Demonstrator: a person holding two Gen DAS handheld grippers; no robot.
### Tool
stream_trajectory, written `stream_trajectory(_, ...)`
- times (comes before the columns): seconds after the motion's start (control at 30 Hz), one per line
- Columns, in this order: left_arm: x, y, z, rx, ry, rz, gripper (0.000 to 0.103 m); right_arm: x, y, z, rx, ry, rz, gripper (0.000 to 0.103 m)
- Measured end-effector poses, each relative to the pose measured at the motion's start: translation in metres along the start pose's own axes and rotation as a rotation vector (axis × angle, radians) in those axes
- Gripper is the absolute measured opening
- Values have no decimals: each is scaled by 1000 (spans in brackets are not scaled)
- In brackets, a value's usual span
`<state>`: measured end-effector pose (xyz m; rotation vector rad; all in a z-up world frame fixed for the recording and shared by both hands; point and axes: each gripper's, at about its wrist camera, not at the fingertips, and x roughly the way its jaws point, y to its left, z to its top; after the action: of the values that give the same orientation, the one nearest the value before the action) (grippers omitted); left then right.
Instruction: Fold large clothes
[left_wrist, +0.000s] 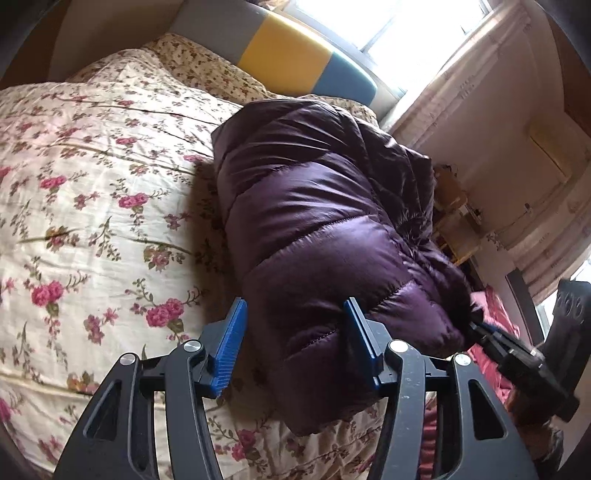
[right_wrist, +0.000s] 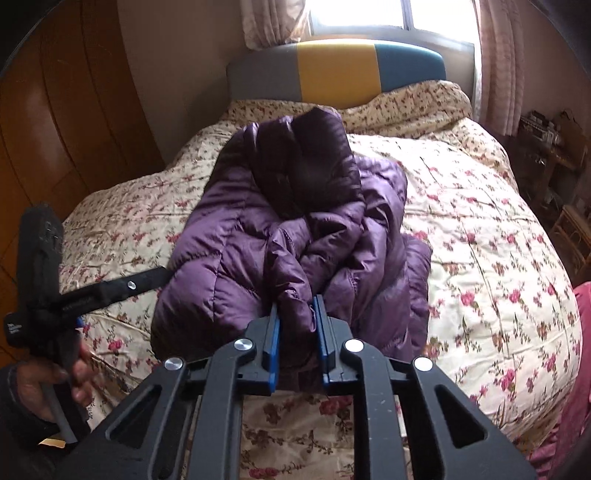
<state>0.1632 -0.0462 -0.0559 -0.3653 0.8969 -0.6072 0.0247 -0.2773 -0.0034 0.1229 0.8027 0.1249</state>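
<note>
A purple down jacket lies bunched in a thick folded bundle on the bed's floral quilt, toward the middle of the bed, its far end pointing at 12 o'clock to the gray, yellow and teal headboard. The right tongs are closed on a puckered fold at the jacket's near edge, the fabric squeezed between the two blue pads; how deep the pinch goes is hidden by the bulging cloth. The left tongs are spread wide with the jacket's near corner between the pads, and whether either pad touches the fabric cannot be told. In the left wrist view the right tongs appear at 4 o'clock, their tips buried in the jacket's edge and the body cut off by the frame. In the right wrist view the left tongs sit at 9 o'clock, partly hidden behind the bundle, gripped by the person's left hand. Dark fuzzy trim along the jacket's far side is too shadowed to identify.
</note>
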Motion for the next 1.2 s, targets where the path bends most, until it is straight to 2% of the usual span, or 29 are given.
stream_trajectory(0.03,-2,-2,-2,-4,-3,1,46,1,-2,-2,8,6,-1,14)
stream_trajectory(0.07,-4,-5,-4,0,-6,2,44,3,-4,-5,13,13,-6,13)
stream_trajectory(0.23,-1,-25,-15,29,11,2,44,14,-10,-19,23,62,-53,11)
stream_trajectory(0.53,23,-52,-28,112,20,73,44,51,-39,-50,66,137,-96,9)
stream_trajectory(0.63,37,-60,-35,158,12,117,44,61,-44,-58,64,130,-95,8)
stream_trajectory(0.87,64,-63,-43,193,-8,183,44,73,-49,-70,66,64,-84,7)
stream_trajectory(1.2,61,-66,-43,191,-27,202,44,58,-37,-70,70,60,-114,10)
